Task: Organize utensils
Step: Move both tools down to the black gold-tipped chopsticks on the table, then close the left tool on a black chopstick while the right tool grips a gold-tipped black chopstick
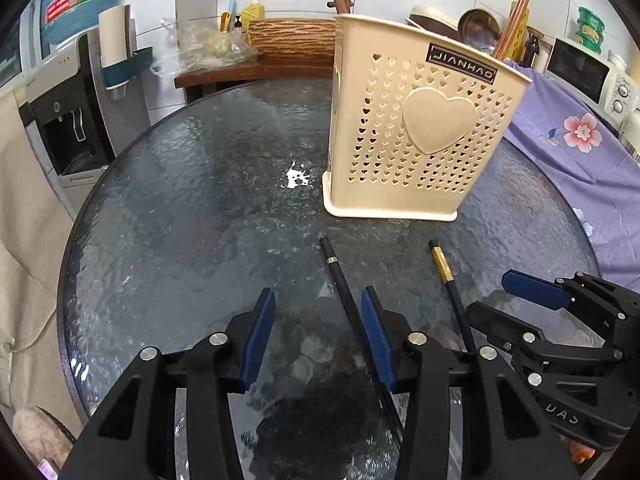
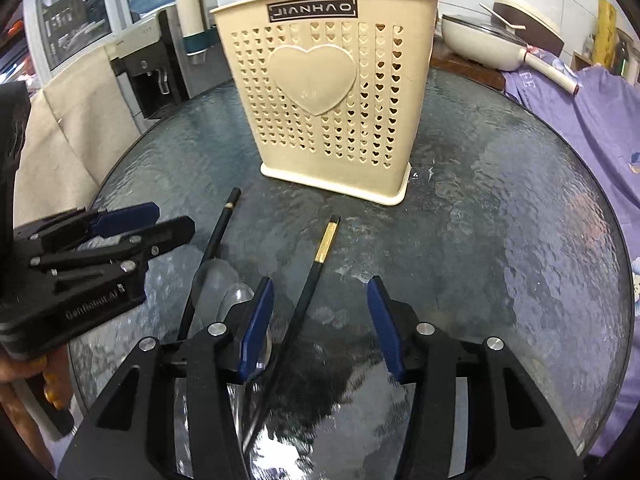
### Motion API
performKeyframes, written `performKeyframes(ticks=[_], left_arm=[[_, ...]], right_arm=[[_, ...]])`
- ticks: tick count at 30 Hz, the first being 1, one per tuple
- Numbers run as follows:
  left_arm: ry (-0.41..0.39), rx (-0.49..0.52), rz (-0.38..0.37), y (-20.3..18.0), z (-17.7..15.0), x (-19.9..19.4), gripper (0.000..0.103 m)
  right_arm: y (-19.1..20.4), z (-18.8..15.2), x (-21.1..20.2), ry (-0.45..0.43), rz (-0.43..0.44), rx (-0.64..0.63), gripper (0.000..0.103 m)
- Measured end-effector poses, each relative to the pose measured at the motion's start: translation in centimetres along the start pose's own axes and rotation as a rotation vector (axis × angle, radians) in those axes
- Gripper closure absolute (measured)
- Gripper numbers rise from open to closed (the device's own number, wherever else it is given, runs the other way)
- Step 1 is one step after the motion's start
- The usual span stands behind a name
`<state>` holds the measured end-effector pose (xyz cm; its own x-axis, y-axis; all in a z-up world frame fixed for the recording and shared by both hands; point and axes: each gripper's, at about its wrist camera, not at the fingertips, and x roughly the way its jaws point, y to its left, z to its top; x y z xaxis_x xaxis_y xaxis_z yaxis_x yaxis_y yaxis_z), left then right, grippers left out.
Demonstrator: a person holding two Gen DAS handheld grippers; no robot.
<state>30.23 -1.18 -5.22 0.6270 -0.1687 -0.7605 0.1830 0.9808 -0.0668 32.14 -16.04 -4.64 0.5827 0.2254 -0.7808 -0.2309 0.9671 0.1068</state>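
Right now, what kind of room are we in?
Most likely a home kitchen or dining corner. A microwave sits on the counter, a water dispenser stands by the wall, and a lidded pan rests behind the round glass table.

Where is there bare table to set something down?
Bare glass table left of the cream holder, and right of it. Crowded in front: two black chopsticks, clear spoons, both grippers.

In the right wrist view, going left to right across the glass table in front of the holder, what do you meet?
The left claw → black chopstick with a thin band → clear plastic spoons → black chopstick with a gold end → bare glass table. The cream holder stands behind them.
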Motion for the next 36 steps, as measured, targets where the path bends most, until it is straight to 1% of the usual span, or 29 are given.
performKeyframes(ticks=[7, 9, 12, 16, 21, 28, 32, 36], left_arm=[[0.047, 0.027, 0.006, -0.6, 0.6, 1.8, 0.065], [0.055, 0.028, 0.007, -0.5, 0.6, 2.2, 0.067], [0.071, 0.024, -0.002, -0.3, 0.6, 2.7, 0.068], [0.081, 0.026, -0.008, -0.4, 0.7, 3.0, 0.070], [0.086, 0.037, -0.005, -0.6, 0.9, 3.4, 0.071], [0.093, 0.067, 0.016, -1.3, 1.1, 3.7, 0.072], [0.094, 0.083, 0.019, -1.7, 1.1, 3.8, 0.076], [0.094, 0.083, 0.018, -1.7, 1.3, 3.9, 0.077]], right_arm=[[0.3, 1.2, 1.8, 0.042, -0.017, 0.018, 0.064], [0.4, 1.2, 2.2, 0.053, -0.024, 0.016, 0.068], [0.4, 1.2, 2.8, 0.070, -0.037, 0.017, 0.070], [0.5, 1.4, 3.3, 0.071, -0.045, 0.012, 0.071], [0.4, 1.6, 3.5, 0.072, -0.059, 0.002, 0.075], [0.4, 1.9, 3.7, 0.072, -0.081, -0.018, 0.076], [0.4, 2.1, 3.8, 0.071, -0.080, -0.019, 0.077], [0.3, 2.2, 3.9, 0.068, -0.083, -0.018, 0.078]])
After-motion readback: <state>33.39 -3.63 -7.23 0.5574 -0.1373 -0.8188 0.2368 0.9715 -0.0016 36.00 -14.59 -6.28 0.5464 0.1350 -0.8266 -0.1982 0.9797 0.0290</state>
